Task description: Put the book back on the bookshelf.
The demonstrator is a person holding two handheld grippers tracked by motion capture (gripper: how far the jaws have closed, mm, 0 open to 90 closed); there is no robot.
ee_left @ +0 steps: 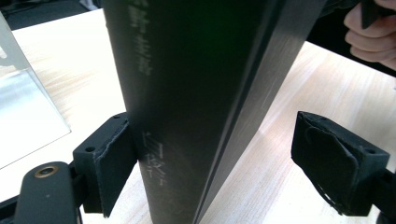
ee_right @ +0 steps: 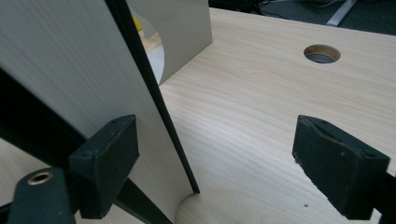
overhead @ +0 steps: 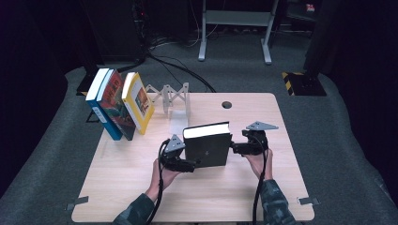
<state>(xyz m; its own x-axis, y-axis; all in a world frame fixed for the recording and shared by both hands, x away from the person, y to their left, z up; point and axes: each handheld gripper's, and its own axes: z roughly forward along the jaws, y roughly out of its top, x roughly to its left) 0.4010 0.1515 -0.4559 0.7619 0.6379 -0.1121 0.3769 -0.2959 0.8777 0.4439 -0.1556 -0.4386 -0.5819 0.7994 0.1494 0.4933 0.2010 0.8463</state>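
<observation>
A thick black book stands upright on the wooden table, pages up. My left gripper is at its lower left corner and my right gripper at its right edge. In the left gripper view the book's dark spine stands between the jaws of the left gripper; the left pad touches it, the right pad stands well apart. In the right gripper view the right gripper is open too; the book's pale page edge lies by the left pad, the right pad is over bare table.
Three books, blue, dark red and yellow, lean together at the table's back left. A grey folding book rack stands behind the black book. A cable hole is at the back. The other hand appears beyond the book.
</observation>
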